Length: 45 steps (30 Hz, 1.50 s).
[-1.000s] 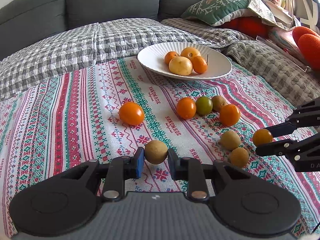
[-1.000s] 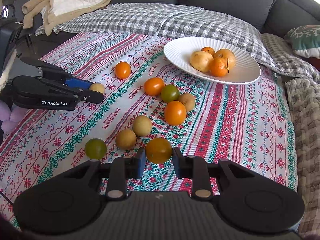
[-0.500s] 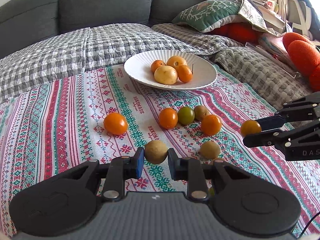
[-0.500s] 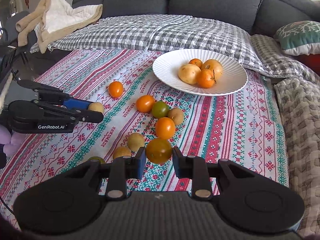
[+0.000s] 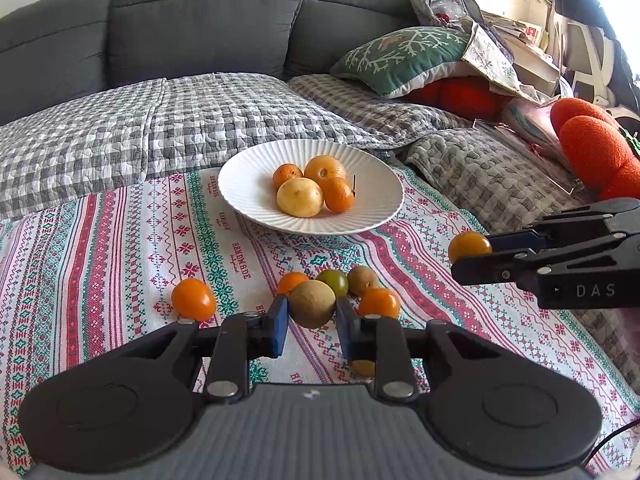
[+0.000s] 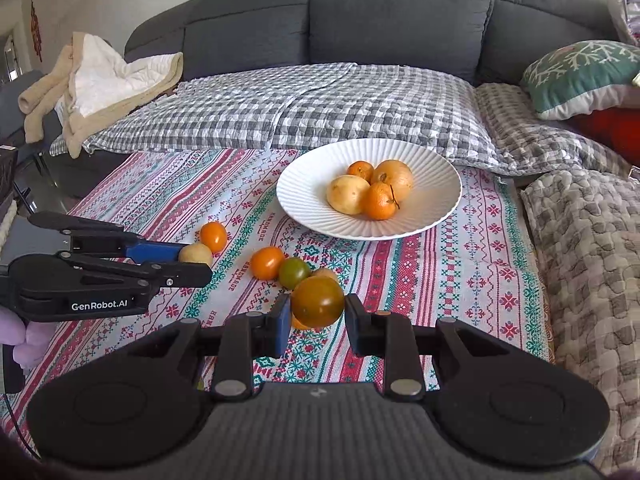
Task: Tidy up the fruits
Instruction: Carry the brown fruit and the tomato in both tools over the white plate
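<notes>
On the left side, the red, green and white patterned tablecloth (image 5: 100, 264) lies bare from its near edge up to the grey checked quilt (image 5: 160, 120), with only a single orange tomato (image 5: 193, 299) resting there; printed words reading "HANDMADE" run along its stripes. The left gripper (image 5: 312, 322), marked "GenRobot.AI" on its side in the right wrist view, has its jaws clamped on a round brownish-tan fruit (image 5: 312, 303) held above the cloth. Just beyond it sits a tight cluster on the cloth: an orange tomato (image 5: 292, 281), a green tomato (image 5: 333, 281), a small brown fruit (image 5: 362, 279) and another orange tomato (image 5: 379, 302), leaving a clear strip of cloth between them and the white ribbed plate (image 5: 248, 184). The plate stands near the cloth's far edge, against the quilt, and carries a pale yellow potato-like fruit (image 5: 300, 197), two small mandarins and a larger yellow-orange fruit bunched at its middle, with bare rim all round. Further right, the right gripper (image 6: 316, 320), lettered "DAS", has its jaws closed on an orange-green tomato (image 6: 317, 301), held in the air above the cloth's right part. Beyond the cloth's right edge lies a grey pebble-textured blanket (image 6: 592, 260).
</notes>
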Motion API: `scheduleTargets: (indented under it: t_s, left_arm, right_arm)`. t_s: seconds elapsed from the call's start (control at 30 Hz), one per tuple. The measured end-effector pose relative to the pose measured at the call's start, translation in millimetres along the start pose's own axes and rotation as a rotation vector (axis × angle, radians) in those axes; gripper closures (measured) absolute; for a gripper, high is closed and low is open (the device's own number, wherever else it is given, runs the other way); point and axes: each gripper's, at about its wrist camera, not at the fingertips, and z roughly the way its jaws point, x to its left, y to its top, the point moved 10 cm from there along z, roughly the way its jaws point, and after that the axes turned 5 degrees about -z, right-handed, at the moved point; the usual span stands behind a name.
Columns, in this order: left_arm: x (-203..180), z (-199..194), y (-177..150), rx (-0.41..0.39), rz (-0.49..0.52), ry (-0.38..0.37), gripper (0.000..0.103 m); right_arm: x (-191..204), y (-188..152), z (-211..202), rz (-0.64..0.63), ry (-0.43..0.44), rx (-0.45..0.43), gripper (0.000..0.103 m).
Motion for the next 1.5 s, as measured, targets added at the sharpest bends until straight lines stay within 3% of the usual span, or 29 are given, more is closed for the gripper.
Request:
scheduleTargets:
  t_s: [0.33, 0.63, 1.03, 1.5]
  left_arm:
    - [-21.5, 26.0, 36.7, -0.030, 0.031, -0.012, 0.091]
    - [-33.0, 69.0, 59.2, -0.018, 0.057, -0.032, 0.091]
    - [-25.0, 115.3, 62.5, 0.029, 0.047, -0.013, 0.091]
    - [-15.1, 126.7, 60.2, 0.031, -0.008, -0.022, 0.091]
  right_arm:
    - [-31.2, 22.4, 6.2, 0.127, -0.007, -0.051, 0.077]
    - [-60.2, 48.2, 26.2, 0.089, -0.020, -0.088, 0.077]
    - [-89.3, 52.3, 83.1, 0.033, -0.033, -0.035, 0.077]
    - [-96.6, 55.7, 110.3, 0.022, -0.019, -0.012, 0.077]
